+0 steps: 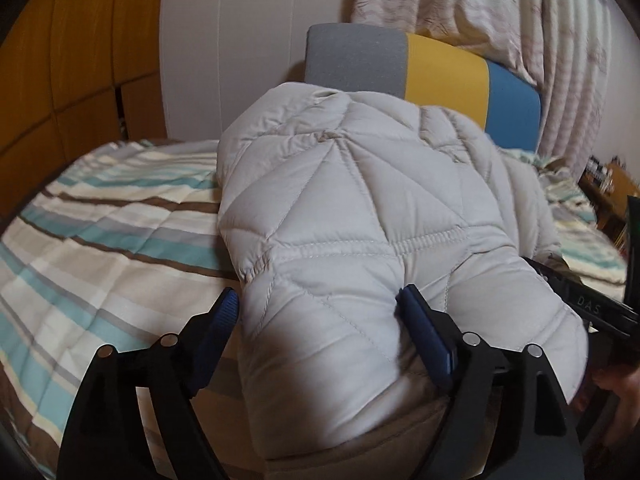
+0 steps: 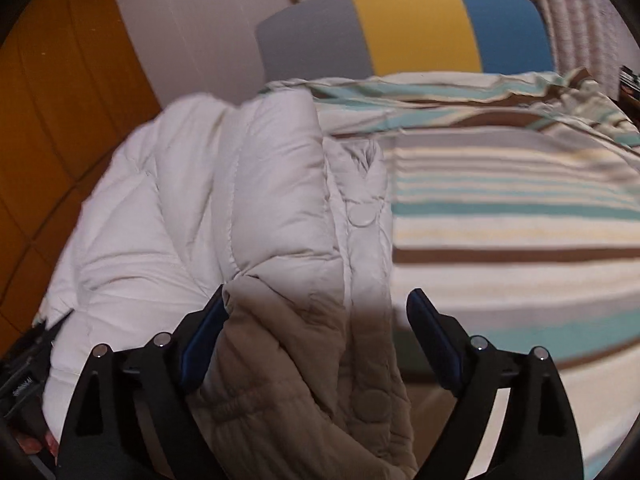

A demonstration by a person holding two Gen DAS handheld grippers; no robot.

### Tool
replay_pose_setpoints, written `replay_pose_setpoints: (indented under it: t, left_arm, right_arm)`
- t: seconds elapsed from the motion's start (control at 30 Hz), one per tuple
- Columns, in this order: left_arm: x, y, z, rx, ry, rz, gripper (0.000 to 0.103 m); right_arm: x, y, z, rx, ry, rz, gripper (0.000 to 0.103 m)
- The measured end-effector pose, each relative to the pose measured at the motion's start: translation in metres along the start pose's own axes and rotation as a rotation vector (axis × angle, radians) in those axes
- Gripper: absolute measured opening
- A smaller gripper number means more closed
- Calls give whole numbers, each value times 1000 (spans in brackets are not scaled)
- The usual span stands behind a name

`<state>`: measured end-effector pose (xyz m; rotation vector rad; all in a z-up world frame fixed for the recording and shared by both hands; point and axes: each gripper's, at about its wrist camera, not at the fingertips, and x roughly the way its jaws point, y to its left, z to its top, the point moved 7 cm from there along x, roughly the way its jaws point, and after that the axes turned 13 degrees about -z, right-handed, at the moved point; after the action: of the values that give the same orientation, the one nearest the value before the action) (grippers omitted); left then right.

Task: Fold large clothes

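Observation:
A pale grey quilted puffer jacket (image 1: 360,208) lies bunched on a striped bed. My left gripper (image 1: 318,308) is open, its blue-padded jaws wide apart around the jacket's near end; the right pad presses into the fabric. In the right wrist view the same jacket (image 2: 240,208) lies to the left, with a snap-button placket along its right edge. My right gripper (image 2: 318,308) is open, and the jacket's near edge lies between its jaws, touching the left one. The right gripper's black body shows at the right edge of the left wrist view.
The bed carries a quilt (image 1: 100,232) striped in teal, brown, grey and cream, seen also in the right wrist view (image 2: 520,216). A grey, yellow and blue headboard (image 1: 440,68) stands behind. Curtains (image 1: 520,20) hang at the right, a wooden wardrobe (image 1: 60,80) at the left.

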<state>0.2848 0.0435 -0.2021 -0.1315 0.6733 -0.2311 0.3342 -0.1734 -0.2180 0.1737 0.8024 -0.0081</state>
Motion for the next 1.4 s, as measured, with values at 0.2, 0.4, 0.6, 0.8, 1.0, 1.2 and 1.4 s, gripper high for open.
replay_pose_setpoints:
  t: [0.2, 0.4, 0.6, 0.8, 1.0, 1.2, 1.4]
  left_arm:
    - [16, 7, -3, 4, 34, 28, 84]
    - [-15, -1, 3, -66, 2, 43, 85]
    - [-3, -13, -11, 47, 32, 87, 96]
    - [-1, 5, -15, -118, 108, 20, 97]
    - [-47, -4, -20, -157, 65, 49, 100]
    - [-92, -20, -27, -22, 41, 168, 100]
    - [-136, -46, -39, 97, -6, 212, 100]
  right_arm:
    - [18, 14, 9, -62, -9, -87, 87]
    - [-12, 31, 2, -99, -62, -164, 92]
    - [-19, 21, -18, -63, -39, -191, 97]
    - [-20, 18, -15, -63, -9, -181, 99]
    - [-63, 14, -19, -42, -17, -165, 101]
    - [-106, 15, -39, -67, 5, -117, 101]
    - [-144, 19, -58, -100, -7, -106, 101]
